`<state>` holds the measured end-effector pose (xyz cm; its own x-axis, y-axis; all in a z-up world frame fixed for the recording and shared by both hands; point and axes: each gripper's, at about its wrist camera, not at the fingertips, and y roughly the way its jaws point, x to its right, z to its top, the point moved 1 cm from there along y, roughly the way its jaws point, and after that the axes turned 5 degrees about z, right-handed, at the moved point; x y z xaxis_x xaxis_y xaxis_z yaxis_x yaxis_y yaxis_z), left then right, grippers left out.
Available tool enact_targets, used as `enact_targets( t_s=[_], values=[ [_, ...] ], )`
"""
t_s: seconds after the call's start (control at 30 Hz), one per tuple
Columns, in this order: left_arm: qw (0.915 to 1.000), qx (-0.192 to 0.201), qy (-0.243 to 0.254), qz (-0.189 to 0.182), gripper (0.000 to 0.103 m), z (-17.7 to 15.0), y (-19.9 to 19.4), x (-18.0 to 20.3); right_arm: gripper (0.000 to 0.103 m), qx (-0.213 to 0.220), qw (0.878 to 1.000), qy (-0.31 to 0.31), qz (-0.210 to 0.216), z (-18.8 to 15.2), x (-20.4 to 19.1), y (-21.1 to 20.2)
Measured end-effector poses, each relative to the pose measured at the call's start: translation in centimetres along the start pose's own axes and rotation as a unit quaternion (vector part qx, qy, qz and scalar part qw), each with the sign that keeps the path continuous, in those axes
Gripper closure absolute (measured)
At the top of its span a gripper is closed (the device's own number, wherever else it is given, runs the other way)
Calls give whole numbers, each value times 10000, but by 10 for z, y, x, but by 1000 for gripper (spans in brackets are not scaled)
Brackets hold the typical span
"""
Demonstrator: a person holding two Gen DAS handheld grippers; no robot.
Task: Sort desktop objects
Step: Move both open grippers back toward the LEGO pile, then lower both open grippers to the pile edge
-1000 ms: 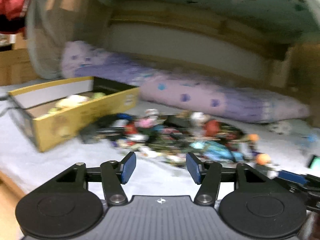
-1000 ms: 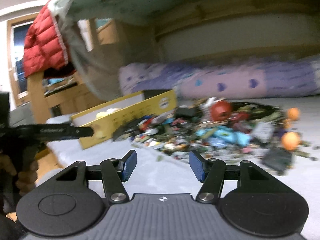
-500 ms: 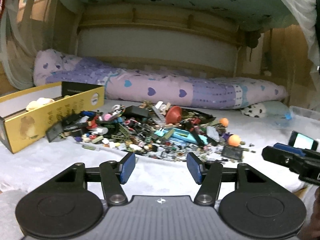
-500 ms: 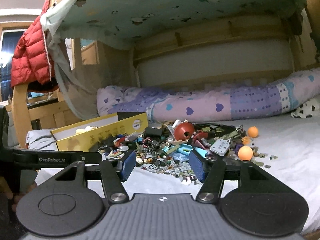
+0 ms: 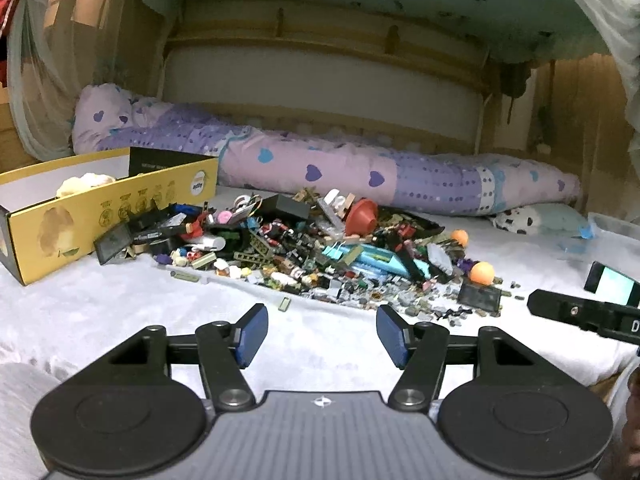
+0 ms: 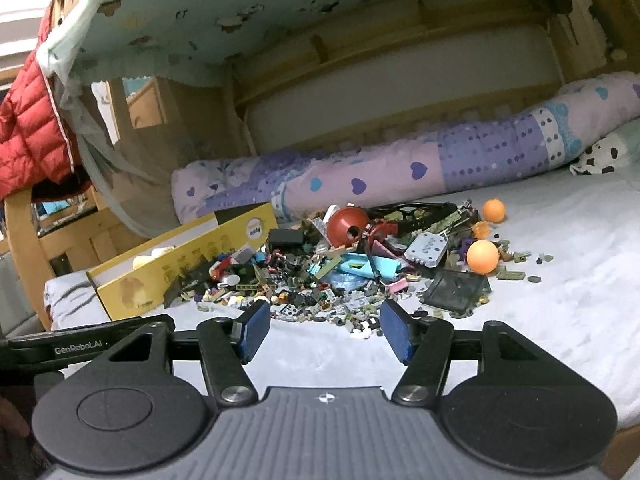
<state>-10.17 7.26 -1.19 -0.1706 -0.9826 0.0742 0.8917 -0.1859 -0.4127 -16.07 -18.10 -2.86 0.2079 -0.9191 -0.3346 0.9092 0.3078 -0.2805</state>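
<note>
Right now nothing is picked up: the left gripper and the right gripper both hover with jaws spread and empty, short of the pile of small objects that lies on the bed. This looks like the approach step, before any first grasp. Taking the pile as landmark: the yellow box sits touching its left edge, open on top with a pale soft thing already inside; the purple bolster runs behind it; a red cup-shaped piece sits near its back; an orange ball rests at its right edge, with a second orange ball a little farther back, and a dark flat tray lies at its front right. The next move likely calls for choosing one separable item, such as the nearer ball, lowering the spread jaws around it, and carrying it toward the box. Loose bricks crowd every target, so a clean pinch needs care.
</note>
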Motion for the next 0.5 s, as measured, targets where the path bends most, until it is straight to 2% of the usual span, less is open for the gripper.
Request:
enact_targets(
  t_s=[0.2, 0.33, 0.5],
  values=[
    [9989, -352, 74, 298, 40, -5, 13, 2, 40, 58, 10000, -10, 62, 1, -2, -2],
    [9987, -351, 265, 274, 40, -6, 16, 7, 39, 43, 10000, -69, 17, 1, -3, 0],
    [9981, -414, 323, 332, 40, -8, 18, 9, 39, 338, 9990, -220, -187, 4, -6, -4]
  ],
)
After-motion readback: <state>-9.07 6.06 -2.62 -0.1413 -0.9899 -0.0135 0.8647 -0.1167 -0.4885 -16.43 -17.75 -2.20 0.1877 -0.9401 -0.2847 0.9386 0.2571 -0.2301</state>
